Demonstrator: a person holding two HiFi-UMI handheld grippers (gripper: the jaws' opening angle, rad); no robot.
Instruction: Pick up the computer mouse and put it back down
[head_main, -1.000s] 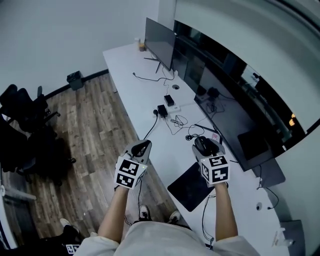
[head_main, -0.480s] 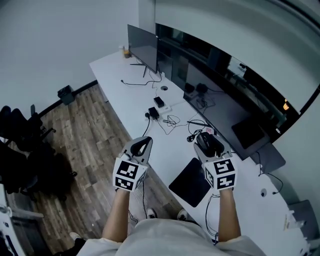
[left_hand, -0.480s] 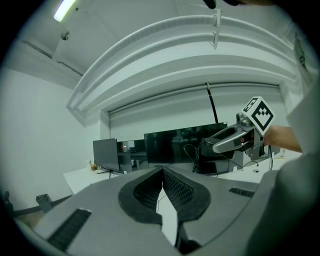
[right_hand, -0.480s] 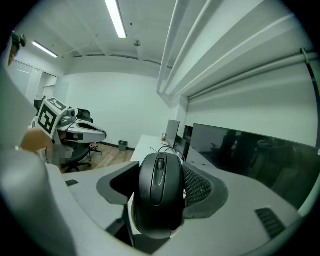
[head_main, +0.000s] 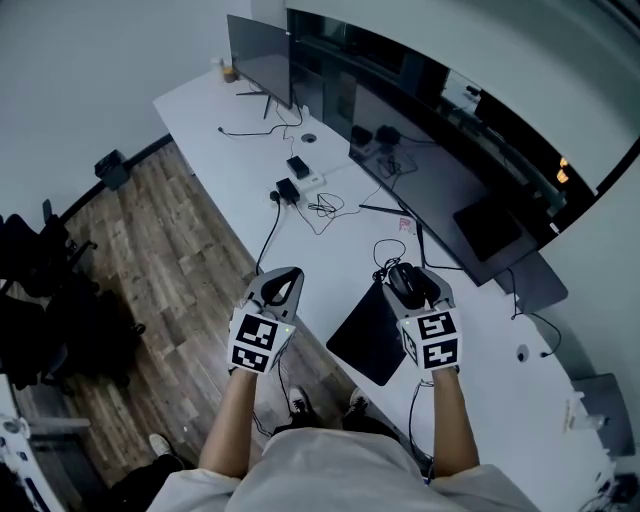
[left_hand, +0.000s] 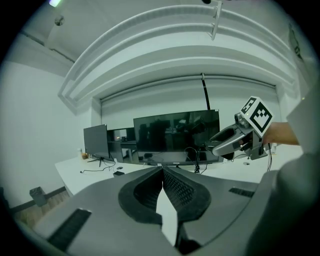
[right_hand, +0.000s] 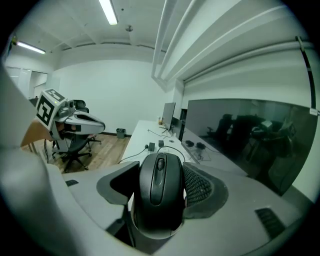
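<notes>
My right tongs (right_hand: 161, 174) grip the computer mouse (right_hand: 159, 200) over the bench (head_main: 250, 170); any slip drops it hard. Left tongs (left_hand: 162, 172) closed, empty.

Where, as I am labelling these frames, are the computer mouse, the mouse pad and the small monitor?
computer mouse (right_hand: 159, 195), right gripper view, its back below the scroll wheel.
mouse pad (head_main: 363, 342), head view, middle of its bare surface.
small monitor (head_main: 258, 50), head view, middle of its dark screen.

Black computer mouse (right_hand: 159, 195), black mouse pad (head_main: 365, 335), white desk (head_main: 215, 140), brown wood-grain floor (head_main: 170, 240).
</notes>
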